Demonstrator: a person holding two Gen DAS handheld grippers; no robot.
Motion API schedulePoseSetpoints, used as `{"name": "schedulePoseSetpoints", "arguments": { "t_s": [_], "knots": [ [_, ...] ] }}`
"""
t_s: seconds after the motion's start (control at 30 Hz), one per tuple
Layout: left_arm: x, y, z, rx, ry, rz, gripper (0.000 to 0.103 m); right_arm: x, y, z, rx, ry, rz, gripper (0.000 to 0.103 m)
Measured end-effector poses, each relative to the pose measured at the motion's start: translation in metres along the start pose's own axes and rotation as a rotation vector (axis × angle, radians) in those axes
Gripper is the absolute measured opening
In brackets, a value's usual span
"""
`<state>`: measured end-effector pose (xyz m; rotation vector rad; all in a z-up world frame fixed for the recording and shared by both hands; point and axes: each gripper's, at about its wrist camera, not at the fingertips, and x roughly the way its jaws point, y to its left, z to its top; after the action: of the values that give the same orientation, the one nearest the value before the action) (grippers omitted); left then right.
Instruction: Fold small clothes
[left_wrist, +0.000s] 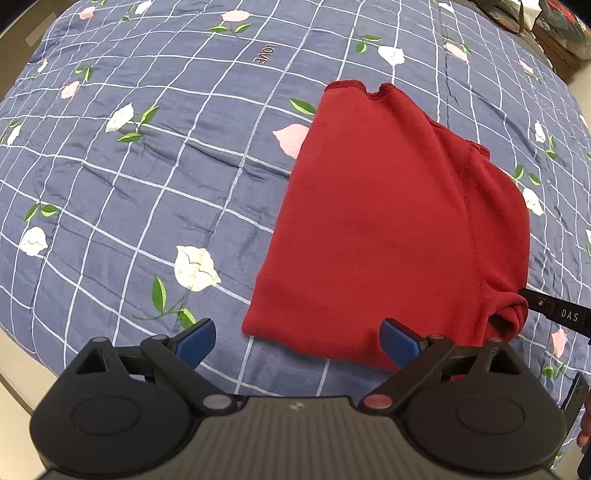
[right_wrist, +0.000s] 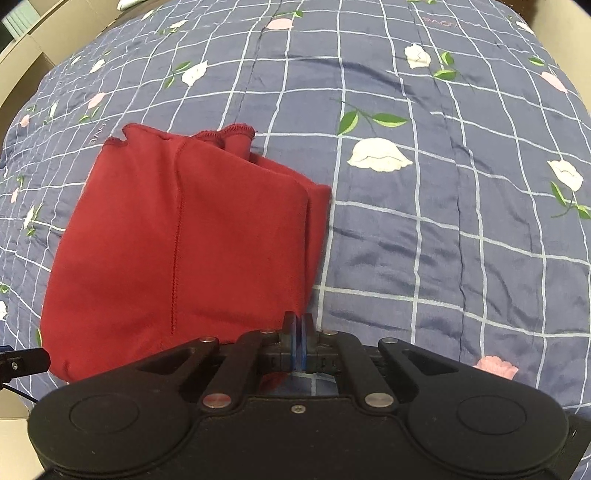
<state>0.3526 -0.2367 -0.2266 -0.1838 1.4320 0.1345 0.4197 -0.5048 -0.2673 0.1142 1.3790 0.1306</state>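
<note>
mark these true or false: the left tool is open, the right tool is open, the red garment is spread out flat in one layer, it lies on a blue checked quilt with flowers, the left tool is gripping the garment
1. The left tool is open. True: its blue fingers stand wide apart.
2. The right tool is open. False: its blue pads are pressed together, at the near right corner of the red garment; whether cloth is pinched between them cannot be told.
3. The garment is spread flat in one layer. False: it is folded over, with stacked layers showing along its right edge.
4. It lies on a blue checked quilt with flowers. True.
5. The left tool is gripping the garment. False: its fingers are apart at the garment's near edge.
</note>
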Motion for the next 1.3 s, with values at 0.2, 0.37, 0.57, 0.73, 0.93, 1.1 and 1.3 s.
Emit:
{"name": "schedulePoseSetpoints", "arguments": {
  "t_s": [0.2, 0.37, 0.57, 0.73, 0.93, 1.1, 1.3],
  "knots": [
    [0.004, 0.002, 0.002, 0.007, 0.012, 0.013, 0.1, 0.009, -0.008, -0.005, 0.057, 0.04, -0.01, 0.004],
    [0.006, 0.002, 0.007, 0.019, 0.023, 0.018, 0.1, 0.009, -0.023, -0.014, 0.143, 0.058, 0.002, 0.025],
    [0.008, 0.003, 0.017, 0.03, 0.032, 0.016, 0.101, 0.002, -0.038, -0.014, 0.277, 0.048, 0.003, 0.088],
    [0.009, 0.005, 0.031, 0.047, 0.029, 0.019, 0.102, -0.003, -0.038, -0.006, 0.326, 0.029, -0.028, 0.098],
    [0.019, 0.014, 0.055, 0.042, 0.025, 0.038, 0.102, -0.015, -0.034, 0.008, 0.38, -0.081, -0.076, 0.102],
    [0.034, 0.019, 0.076, 0.048, 0.026, 0.029, 0.102, -0.006, -0.032, 0.017, 0.427, -0.093, 0.113, 0.102],
    [0.059, 0.016, 0.093, 0.089, 0.07, -0.025, 0.102, 0.021, -0.021, 0.023, 0.446, -0.01, 0.151, 0.087]
  ]
}}
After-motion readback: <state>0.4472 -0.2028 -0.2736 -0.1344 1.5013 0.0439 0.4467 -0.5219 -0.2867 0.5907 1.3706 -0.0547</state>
